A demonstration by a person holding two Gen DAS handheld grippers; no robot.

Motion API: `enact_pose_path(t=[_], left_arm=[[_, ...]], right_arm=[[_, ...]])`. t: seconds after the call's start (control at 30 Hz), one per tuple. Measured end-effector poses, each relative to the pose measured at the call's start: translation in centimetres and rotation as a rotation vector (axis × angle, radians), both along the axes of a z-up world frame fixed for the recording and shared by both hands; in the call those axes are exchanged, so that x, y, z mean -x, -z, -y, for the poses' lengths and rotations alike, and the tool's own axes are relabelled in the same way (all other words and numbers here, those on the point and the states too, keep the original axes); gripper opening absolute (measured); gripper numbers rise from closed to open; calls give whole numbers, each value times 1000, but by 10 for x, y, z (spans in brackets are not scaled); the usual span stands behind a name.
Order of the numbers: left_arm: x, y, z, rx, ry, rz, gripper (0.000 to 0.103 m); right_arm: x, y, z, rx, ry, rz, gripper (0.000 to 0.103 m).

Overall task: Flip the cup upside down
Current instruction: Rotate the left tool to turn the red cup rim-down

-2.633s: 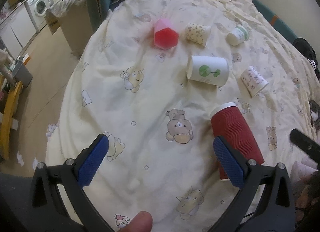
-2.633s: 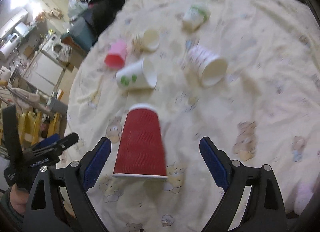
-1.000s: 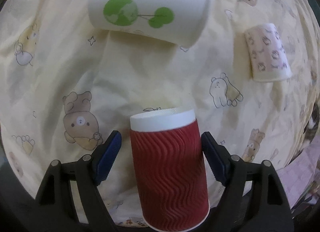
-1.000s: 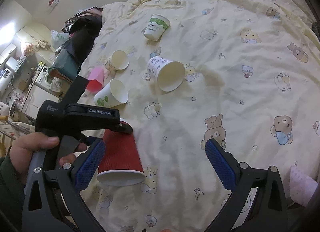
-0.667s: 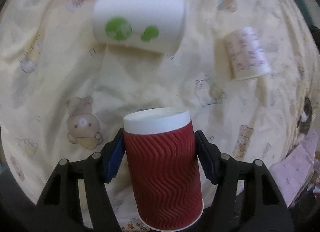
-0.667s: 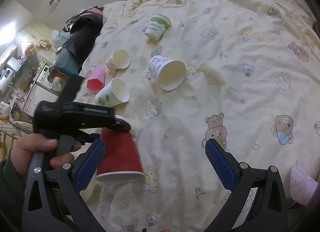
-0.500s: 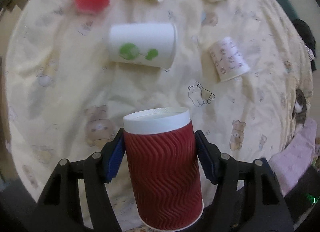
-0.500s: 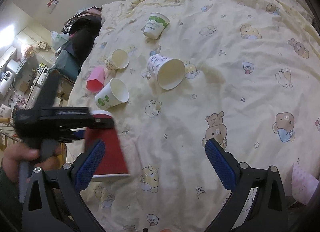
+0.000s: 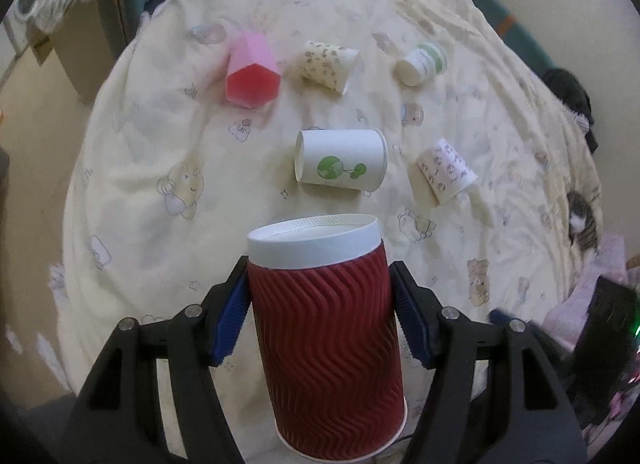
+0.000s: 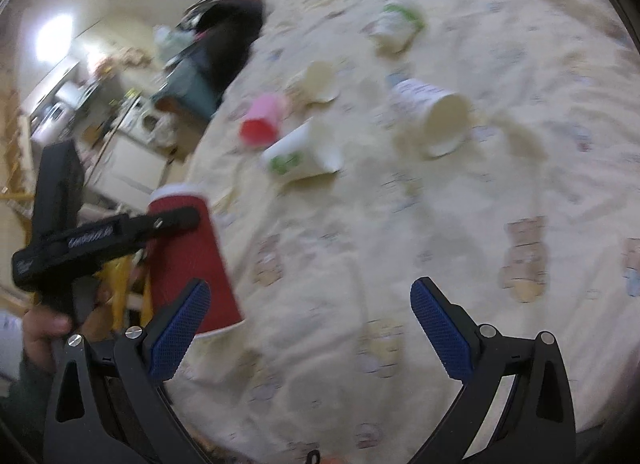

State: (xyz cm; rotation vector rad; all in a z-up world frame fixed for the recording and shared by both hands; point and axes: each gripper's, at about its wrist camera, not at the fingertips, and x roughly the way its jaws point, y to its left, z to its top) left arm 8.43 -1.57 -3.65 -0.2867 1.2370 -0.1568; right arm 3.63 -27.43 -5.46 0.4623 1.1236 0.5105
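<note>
Bed (image 9: 224,220): left gripper (image 9: 320,324) jaws pinching red ripple cup (image 9: 324,340); right gripper (image 10: 308,324) jaws spread. Advised: rotate slowly, grip firm.

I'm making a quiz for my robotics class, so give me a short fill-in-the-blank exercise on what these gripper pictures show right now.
1. The left gripper is shut on the ____ ribbed cup.
2. The right gripper has its fingers ____ and holds nothing.
3. The white cup with the green print lies on its ____ on the bedsheet.
4. The pink cup lies ____ of the green-print cup in the left wrist view.

Missing words: red; open; side; left
</note>
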Motion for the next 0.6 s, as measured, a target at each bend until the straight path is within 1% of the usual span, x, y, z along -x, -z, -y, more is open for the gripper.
enact_pose_path(t=[0.03, 0.13, 0.2, 0.3, 0.43, 0.6], left_arm=[[-1, 2, 3, 4, 1, -1, 63], [-1, 2, 13, -31, 35, 15, 63], [1, 0, 18, -21, 49, 20, 63], [4, -1, 28, -36, 73, 29, 63], [6, -4, 33, -34, 87, 34, 63], [7, -4, 34, -9, 103, -5, 63]], right_arm=[[0, 1, -6, -5, -25, -2, 102], [1, 4, -30, -18, -111, -12, 102], [2, 7, -44, -37, -167, -26, 102], [5, 11, -58, -47, -229, -44, 102], [9, 14, -63, -41, -260, -51, 102], [9, 25, -63, -4, -266, -94, 102]])
